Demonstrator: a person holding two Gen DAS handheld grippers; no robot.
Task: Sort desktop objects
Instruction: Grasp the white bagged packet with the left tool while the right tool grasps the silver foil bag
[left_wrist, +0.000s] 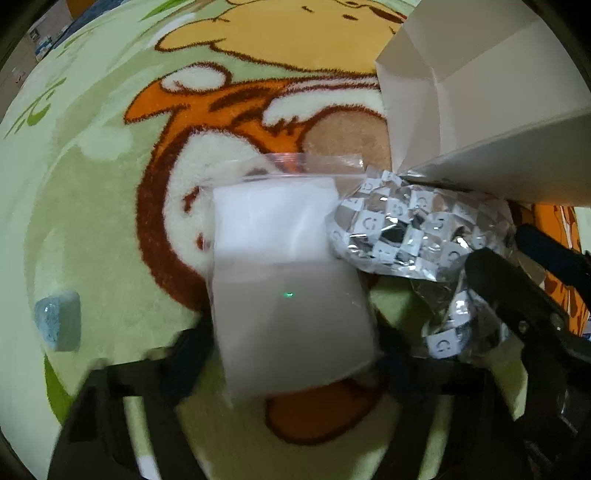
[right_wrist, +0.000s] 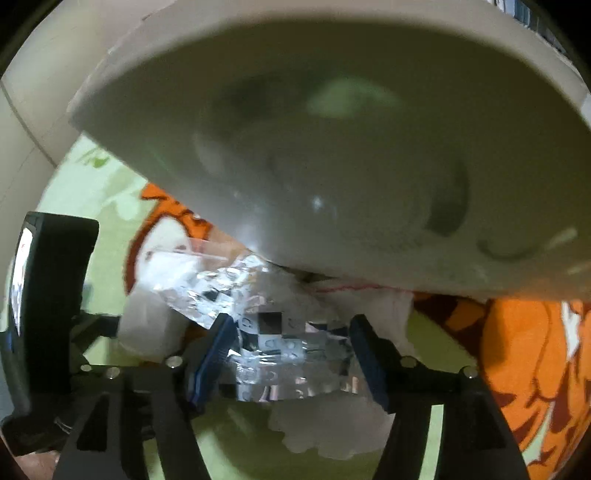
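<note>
A clear zip bag (left_wrist: 288, 273) with white contents sits between the fingers of my left gripper (left_wrist: 288, 354), which is shut on its lower part. To its right is a crumpled silver checkered foil packet (left_wrist: 417, 229). In the right wrist view that foil packet (right_wrist: 288, 354) is pinched between the blue pads (right_wrist: 218, 354) of my right gripper (right_wrist: 293, 356). A tilted white box (left_wrist: 480, 103) hangs just above the packet and fills the top of the right wrist view as the white box (right_wrist: 332, 147). The zip bag (right_wrist: 162, 295) lies left of the packet.
A small blue block (left_wrist: 59, 319) lies on the green cartoon blanket (left_wrist: 92, 221) at the left. White fluffy material (right_wrist: 321, 428) lies under the foil packet. The black body of the left gripper (right_wrist: 55, 295) stands close on the left in the right wrist view.
</note>
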